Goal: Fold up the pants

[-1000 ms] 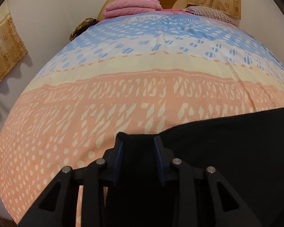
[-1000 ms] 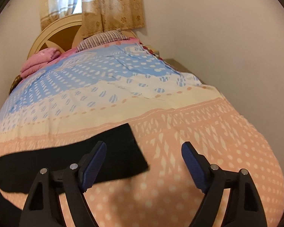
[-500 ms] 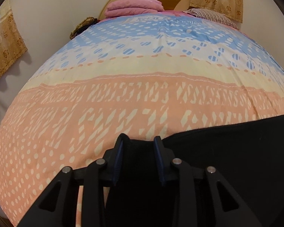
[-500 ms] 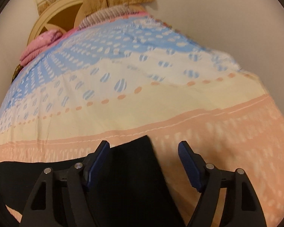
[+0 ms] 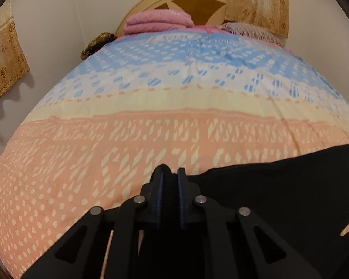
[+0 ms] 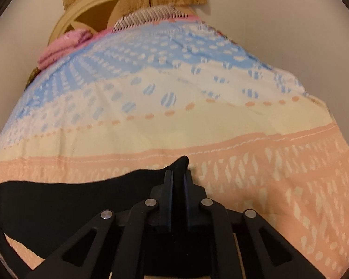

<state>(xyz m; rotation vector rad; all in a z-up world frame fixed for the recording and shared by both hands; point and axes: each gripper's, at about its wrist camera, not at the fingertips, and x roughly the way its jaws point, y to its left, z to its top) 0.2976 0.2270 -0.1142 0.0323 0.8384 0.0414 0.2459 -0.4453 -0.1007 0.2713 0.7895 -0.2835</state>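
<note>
My left tongs [image 5: 169, 174] pinch one corner of the black fabric pants [image 5: 279, 190]; my right tongs [image 6: 178, 176] clamp the other corner [image 6: 181, 162], cloth stretched over the patterned bedspread [image 5: 151, 107].

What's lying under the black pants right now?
The black pants lie on the patterned bedspread, over its orange band. The left gripper and right gripper each pinch an end. Anything beneath the fabric itself is covered.

No readable text or labels.
</note>
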